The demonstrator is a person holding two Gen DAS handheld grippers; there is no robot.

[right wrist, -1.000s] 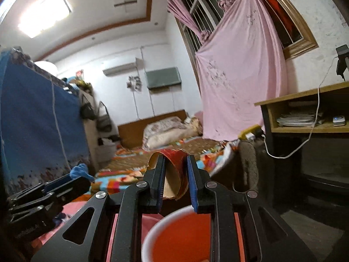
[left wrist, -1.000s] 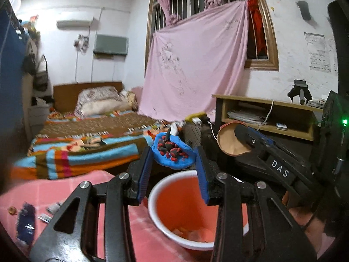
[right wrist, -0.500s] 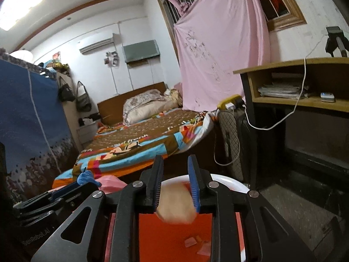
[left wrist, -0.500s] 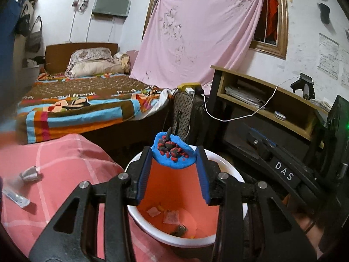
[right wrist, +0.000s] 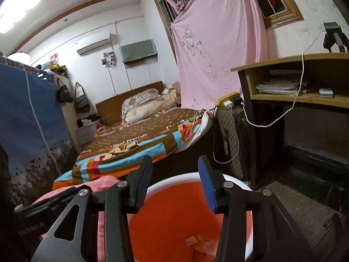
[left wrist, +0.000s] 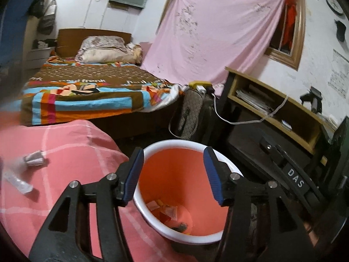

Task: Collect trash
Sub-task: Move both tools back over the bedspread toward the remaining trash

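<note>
Left wrist view: left gripper [left wrist: 173,178] and right gripper [right wrist: 174,183] over orange bin [left wrist: 174,146], fingers opening, empty. Crumpled wrapper [left wrist: 35,158] on pink tabletop [left wrist: 72,142]; likely light, soft; pinch mid-bunch.

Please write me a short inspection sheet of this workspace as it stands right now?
Surface: pink checked cloth, partly bare.
Job's things: orange bin with white rim, scraps at its bottom.
Clutter: crumpled wrapper and clear tube lie on the cloth.
Grippers: left hand-held gripper and right hand-held gripper both over the bin, jaws opening, nothing between them.
Cables: white cable hangs from the shelf to a charger.
Surroundings: bed, pink sheet over the window.
</note>
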